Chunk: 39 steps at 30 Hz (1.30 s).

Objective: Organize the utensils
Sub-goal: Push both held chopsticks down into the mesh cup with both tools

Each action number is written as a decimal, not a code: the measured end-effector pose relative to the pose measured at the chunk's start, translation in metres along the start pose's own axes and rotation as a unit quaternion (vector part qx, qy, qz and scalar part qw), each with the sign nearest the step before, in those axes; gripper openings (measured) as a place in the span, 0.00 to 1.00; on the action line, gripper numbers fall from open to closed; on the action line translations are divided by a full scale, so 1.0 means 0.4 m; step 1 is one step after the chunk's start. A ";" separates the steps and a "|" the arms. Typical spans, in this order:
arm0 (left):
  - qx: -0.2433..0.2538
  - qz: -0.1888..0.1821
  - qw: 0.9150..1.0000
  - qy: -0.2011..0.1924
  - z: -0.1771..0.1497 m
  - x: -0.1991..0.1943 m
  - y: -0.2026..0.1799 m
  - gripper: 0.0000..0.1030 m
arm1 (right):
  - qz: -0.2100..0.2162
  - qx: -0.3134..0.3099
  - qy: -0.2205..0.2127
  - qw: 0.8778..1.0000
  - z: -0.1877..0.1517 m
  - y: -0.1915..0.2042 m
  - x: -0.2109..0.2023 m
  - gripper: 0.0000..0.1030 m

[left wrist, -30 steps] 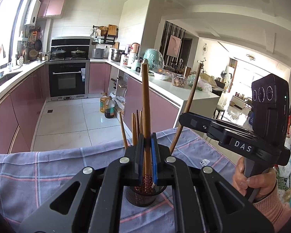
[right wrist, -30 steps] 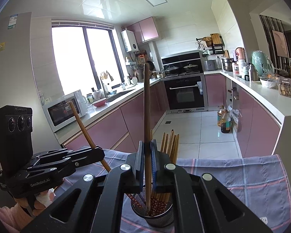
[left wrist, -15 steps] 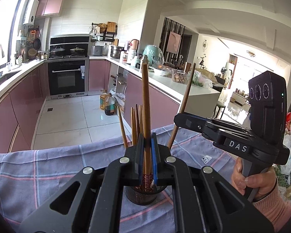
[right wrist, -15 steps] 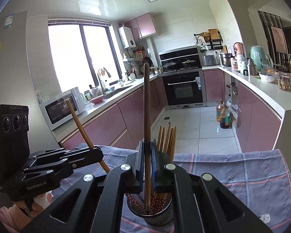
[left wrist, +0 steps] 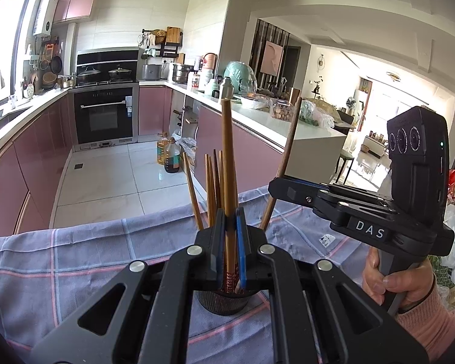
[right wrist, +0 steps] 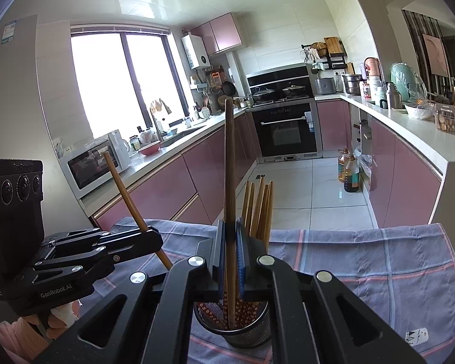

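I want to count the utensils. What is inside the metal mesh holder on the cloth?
The mesh holder contains several wooden chopsticks standing upright. The right gripper lowers another chopstick in. Its bottom is hidden.

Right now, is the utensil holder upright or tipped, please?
Upright: the utensil holder stands on the checked cloth, its mouth facing up with chopsticks standing inside.

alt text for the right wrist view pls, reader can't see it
The right gripper, shut on an upright chopstick, holds its tip inside a mesh utensil cup on a checked cloth. At left, the left gripper holds another chopstick tilted.
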<state>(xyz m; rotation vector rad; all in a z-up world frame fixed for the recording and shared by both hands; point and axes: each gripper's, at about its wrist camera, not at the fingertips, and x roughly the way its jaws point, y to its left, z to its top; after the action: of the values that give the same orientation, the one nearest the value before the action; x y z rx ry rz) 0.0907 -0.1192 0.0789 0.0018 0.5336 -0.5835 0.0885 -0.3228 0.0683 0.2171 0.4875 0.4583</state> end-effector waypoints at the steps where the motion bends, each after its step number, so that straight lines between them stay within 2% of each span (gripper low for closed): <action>1: 0.000 0.000 1.000 0.002 -0.001 0.002 -0.001 0.07 | 0.000 0.000 0.001 1.000 -0.002 -0.001 0.001 0.06; 39: 0.005 -0.003 0.999 0.045 0.000 0.061 -0.022 0.07 | -0.003 0.004 0.038 0.999 -0.056 -0.011 0.063 0.06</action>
<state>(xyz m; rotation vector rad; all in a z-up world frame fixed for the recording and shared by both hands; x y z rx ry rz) 0.1034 -0.1394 0.0684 0.0357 0.6178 -0.5946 0.0987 -0.3127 0.0378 0.2060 0.5652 0.4597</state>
